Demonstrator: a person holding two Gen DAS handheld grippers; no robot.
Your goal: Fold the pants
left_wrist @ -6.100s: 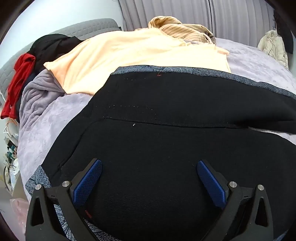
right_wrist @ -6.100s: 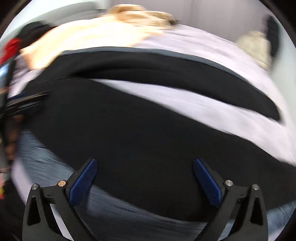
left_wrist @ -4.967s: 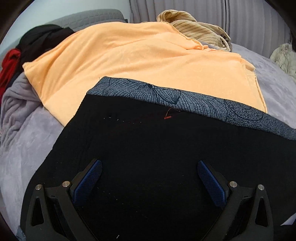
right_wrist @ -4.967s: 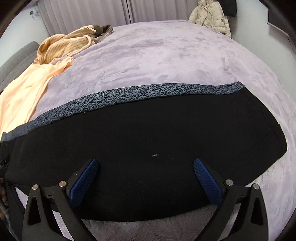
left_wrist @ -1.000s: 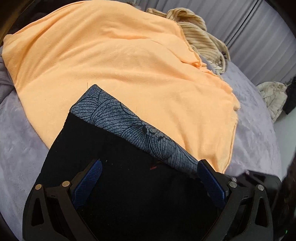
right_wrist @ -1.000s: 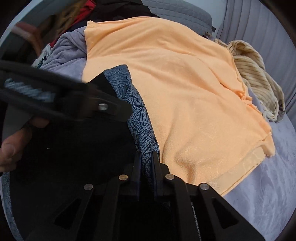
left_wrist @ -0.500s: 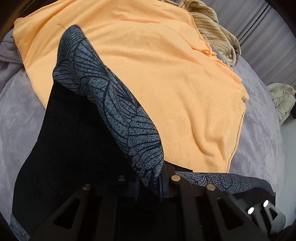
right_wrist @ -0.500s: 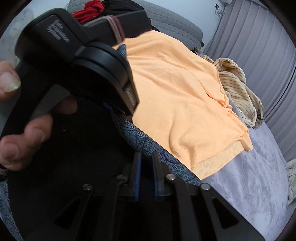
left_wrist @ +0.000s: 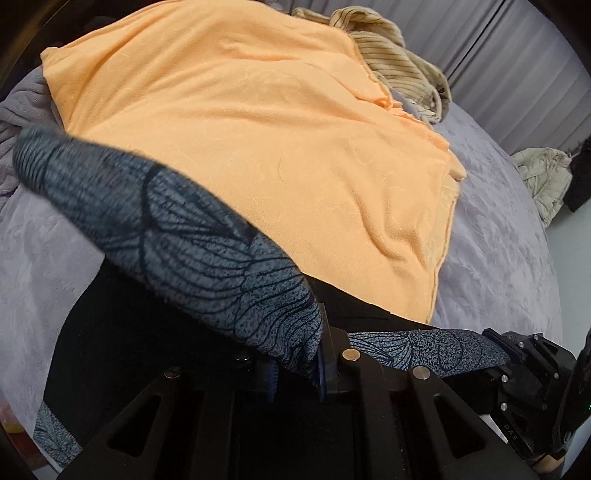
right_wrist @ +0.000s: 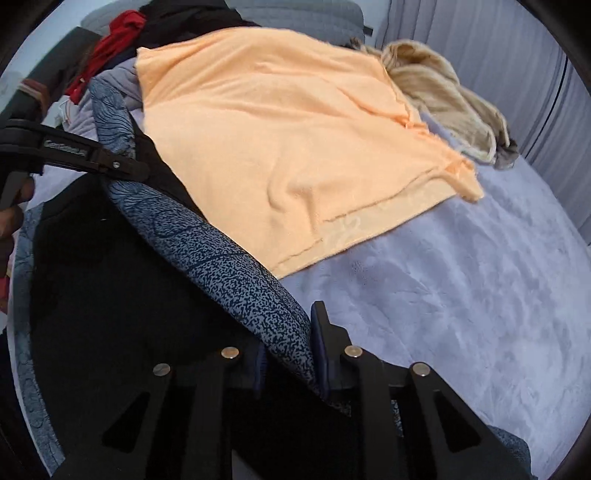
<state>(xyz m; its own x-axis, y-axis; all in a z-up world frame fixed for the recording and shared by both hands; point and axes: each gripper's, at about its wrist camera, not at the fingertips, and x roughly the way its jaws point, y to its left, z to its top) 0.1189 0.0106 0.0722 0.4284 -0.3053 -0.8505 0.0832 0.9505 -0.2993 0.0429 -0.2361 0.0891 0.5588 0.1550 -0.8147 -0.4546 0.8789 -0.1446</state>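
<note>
The black pants (left_wrist: 155,332) with a grey-blue leaf-patterned band (left_wrist: 192,236) lie on the lavender bed. My left gripper (left_wrist: 297,373) is shut on the patterned band and holds it lifted off the bed. My right gripper (right_wrist: 290,363) is shut on the same band (right_wrist: 236,273) further along. The band runs taut between the two grippers. The left gripper also shows at the left of the right wrist view (right_wrist: 92,158). The right gripper shows at the lower right of the left wrist view (left_wrist: 524,365).
An orange towel (left_wrist: 258,140) lies spread on the bed just behind the pants. A beige striped garment (right_wrist: 443,96) lies beyond it. Red and black clothes (right_wrist: 122,33) are piled at the headboard. Lavender bed cover (right_wrist: 461,288) stretches to the right. A cream jacket (left_wrist: 543,181) hangs far right.
Both grippers have lifted the patterned band higher and moved apart along it. The band now stretches taut between them, and the right gripper sits farther right over the bed cover.
</note>
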